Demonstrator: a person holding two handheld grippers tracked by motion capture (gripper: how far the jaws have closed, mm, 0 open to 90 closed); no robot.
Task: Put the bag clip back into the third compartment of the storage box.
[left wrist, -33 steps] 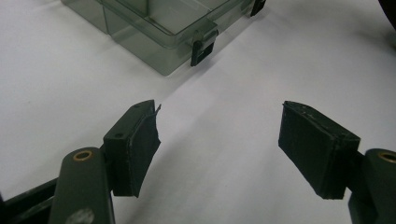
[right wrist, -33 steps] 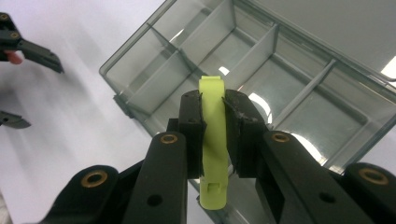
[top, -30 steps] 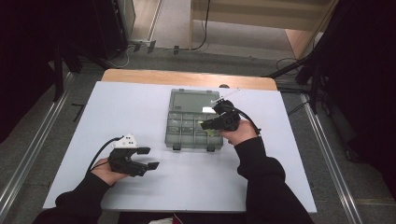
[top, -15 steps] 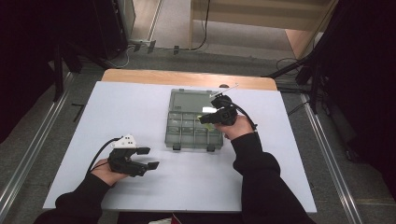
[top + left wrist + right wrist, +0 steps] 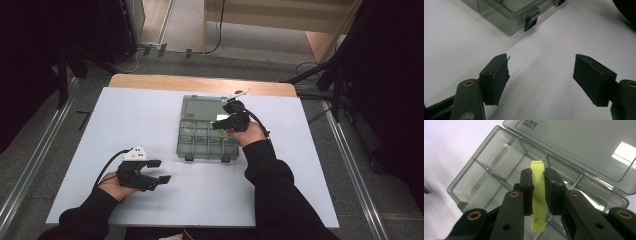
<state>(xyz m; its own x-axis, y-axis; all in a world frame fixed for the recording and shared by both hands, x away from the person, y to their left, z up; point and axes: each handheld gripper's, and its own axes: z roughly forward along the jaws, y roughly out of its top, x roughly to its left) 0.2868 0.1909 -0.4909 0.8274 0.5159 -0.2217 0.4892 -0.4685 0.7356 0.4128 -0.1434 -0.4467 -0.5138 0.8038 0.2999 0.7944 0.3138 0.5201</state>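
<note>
Table: a white top (image 5: 150, 115) with a wooden edge (image 5: 200, 83) along its far side.
Box: a clear grey compartment box (image 5: 192, 142) lies on the table, right of its middle, lid (image 5: 202, 106) open flat toward the wooden edge, two dark latches (image 5: 189, 158) on its near side.
Left of the box: bare white surface.

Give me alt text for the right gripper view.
The right gripper clamps a slim yellow-green plastic strip between its black jaws, held over an open, smoky-clear compartment box. The box's lid lies open behind it on the white table.
</note>
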